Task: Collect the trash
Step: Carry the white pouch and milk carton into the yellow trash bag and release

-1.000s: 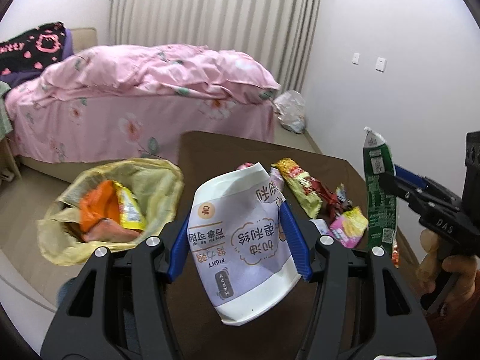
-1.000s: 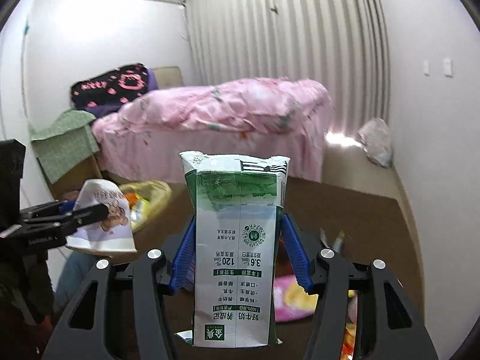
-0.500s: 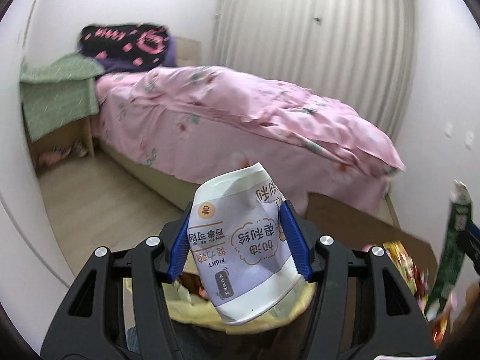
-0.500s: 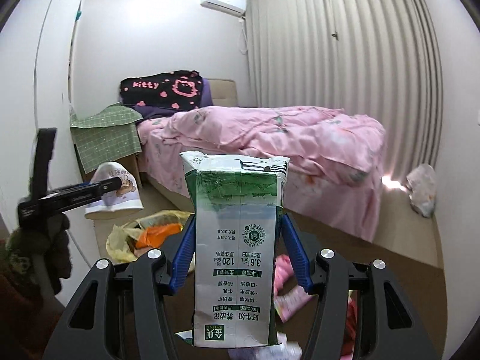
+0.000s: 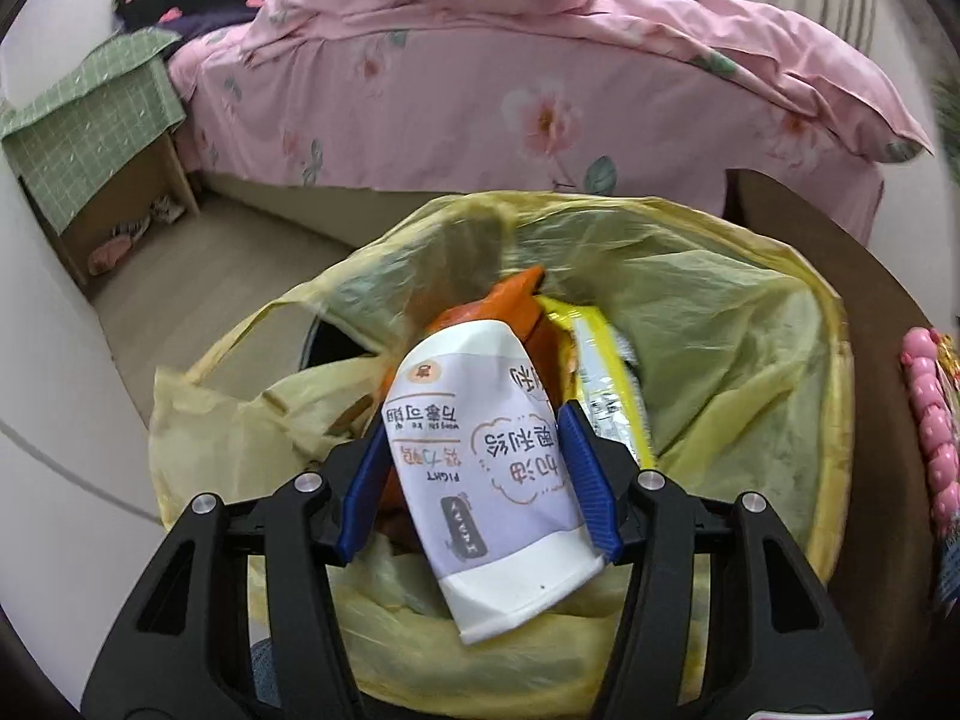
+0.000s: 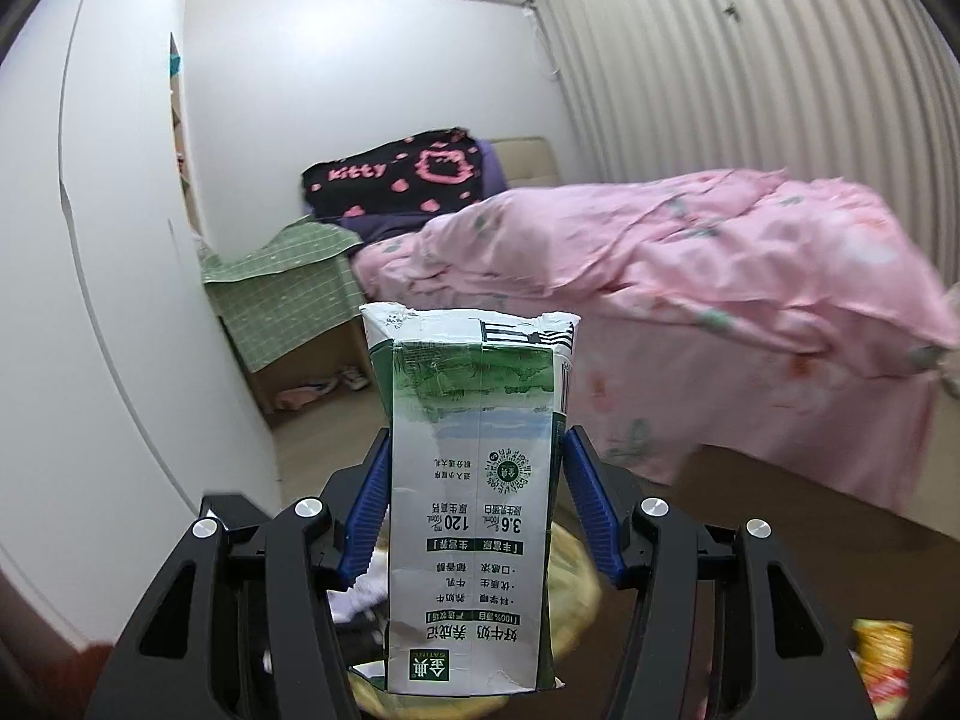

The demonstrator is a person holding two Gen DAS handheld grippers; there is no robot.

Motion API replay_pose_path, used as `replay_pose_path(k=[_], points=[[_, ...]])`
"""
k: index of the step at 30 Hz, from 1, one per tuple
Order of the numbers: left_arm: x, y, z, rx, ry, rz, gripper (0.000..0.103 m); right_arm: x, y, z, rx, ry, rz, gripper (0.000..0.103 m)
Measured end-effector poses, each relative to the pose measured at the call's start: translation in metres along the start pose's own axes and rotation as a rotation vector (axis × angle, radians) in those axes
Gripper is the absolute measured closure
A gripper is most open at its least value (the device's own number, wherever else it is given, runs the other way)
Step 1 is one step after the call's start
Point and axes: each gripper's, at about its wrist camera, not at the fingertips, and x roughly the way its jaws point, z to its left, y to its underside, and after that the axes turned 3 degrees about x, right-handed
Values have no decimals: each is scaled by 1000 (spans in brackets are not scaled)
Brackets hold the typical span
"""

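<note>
1. The left gripper point(image 5: 477, 474) clamps a crushed paper cup point(image 5: 480, 456) directly above the open yellow trash bag point(image 5: 750, 324).
2. Ahead of it in the bag lie an orange wrapper point(image 5: 504, 306) and a yellow wrapper point(image 5: 600, 372).
3. The right gripper point(image 6: 474, 504) grips a milk carton point(image 6: 471, 480) upright; the pink bed point(image 6: 690, 276) lies beyond.

Orange wrapper point(image 5: 510, 312) and yellow packet point(image 5: 600, 384) crowd the bag mouth point(image 5: 780, 276).

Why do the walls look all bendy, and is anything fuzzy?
Left wrist view: the fisheye lens curves the room's edges; the yellow trash bag rim is slightly smeared, while the paper cup looks sharp. Right wrist view: the curtain bows, the pink bedspread is blurry, the milk carton crisp.
</note>
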Motion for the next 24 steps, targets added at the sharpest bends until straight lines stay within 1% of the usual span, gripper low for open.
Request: replay_pose_path(k=[4, 6, 8, 10, 12, 14, 16, 18, 19, 20, 21, 23, 24], points=[[1, 3, 9, -39, 12, -1, 51, 45, 10, 0, 60, -36, 65, 50], [-1, 2, 13, -56, 27, -9, 51, 57, 16, -1, 81, -45, 92, 50], [-11, 2, 22, -114, 72, -42, 51, 67, 23, 1, 71, -45, 112, 50], [-20, -1, 27, -148, 98, -79, 51, 70, 28, 3, 61, -39, 104, 50], [-27, -4, 28, -165, 109, -111, 51, 71, 31, 3, 59, -34, 100, 50], [-33, -5, 30, -173, 94, -132, 51, 70, 34, 4, 47, -18, 82, 50], [-35, -5, 32, -177, 82, -138, 50, 71, 37, 6, 43, -22, 80, 50], [-36, -4, 34, -191, 99, -136, 50, 69, 41, 5, 58, -45, 96, 49], [-37, -4, 35, -197, 116, -135, 46, 67, 42, 4, 65, -50, 105, 49], [-37, -4, 37, -203, 142, -135, 38, 64, 43, 3, 73, -50, 117, 48], [-39, -2, 36, -207, 157, -138, 34, 62, 44, 3, 76, -41, 126, 47], [-45, -3, 37, -218, 157, -163, 22, 50, 45, 3, 72, -18, 121, 46], [-48, -4, 37, -223, 153, -177, 19, 44, 45, 3, 70, -12, 116, 46]])
